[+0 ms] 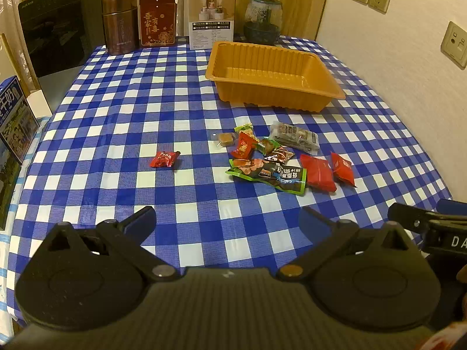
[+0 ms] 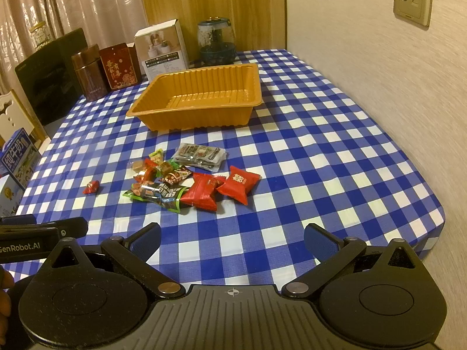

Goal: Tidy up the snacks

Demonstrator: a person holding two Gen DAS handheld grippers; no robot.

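Note:
A pile of wrapped snacks lies mid-table on the blue checked cloth: two red packets (image 1: 318,172) (image 2: 238,184), a green-edged dark packet (image 1: 267,175) (image 2: 157,193), a clear packet of dark pieces (image 1: 294,136) (image 2: 201,155) and small candies. One small red candy (image 1: 165,159) (image 2: 92,187) lies apart to the left. Behind them stands an empty orange plastic tray (image 1: 327,71) (image 2: 256,83). My left gripper (image 1: 227,221) hangs open over the near cloth, nothing between its fingers. My right gripper (image 2: 232,240) is also open and holds nothing, short of the pile.
Along the table's back edge stand a brown tin (image 1: 119,23), a red box (image 1: 157,20), a white carton (image 1: 211,17) and a glass jar (image 1: 262,19). A black appliance (image 1: 58,26) and milk cartons (image 2: 17,157) sit at left. A wall with sockets runs along the right.

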